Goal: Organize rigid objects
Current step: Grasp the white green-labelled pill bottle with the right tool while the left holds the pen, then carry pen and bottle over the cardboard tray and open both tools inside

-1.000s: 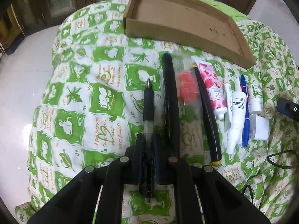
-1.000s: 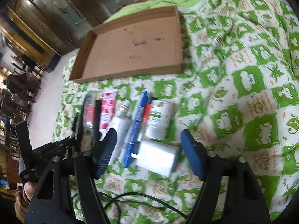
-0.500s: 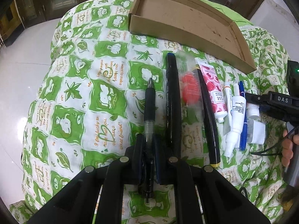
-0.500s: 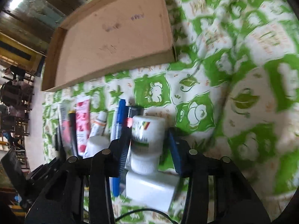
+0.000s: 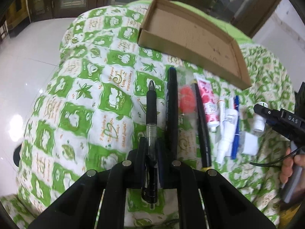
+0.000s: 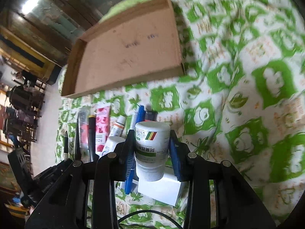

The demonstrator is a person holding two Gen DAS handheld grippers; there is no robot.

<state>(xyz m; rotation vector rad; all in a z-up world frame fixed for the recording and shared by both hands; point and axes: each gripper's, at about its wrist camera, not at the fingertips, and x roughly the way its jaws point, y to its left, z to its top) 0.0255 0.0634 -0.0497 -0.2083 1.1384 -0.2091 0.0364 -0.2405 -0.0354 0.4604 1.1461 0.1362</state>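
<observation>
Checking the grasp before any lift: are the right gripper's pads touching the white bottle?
Touching. In the right wrist view the closing right gripper has both pads against the white bottle's sides, no gap showing.

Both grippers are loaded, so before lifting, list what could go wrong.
1. The right gripper is closing on the white round pill bottle, held across its smooth sides; it may slip or twist.
2. The left gripper pinches the black gel pen near its rear, so the long front may swing.
</observation>
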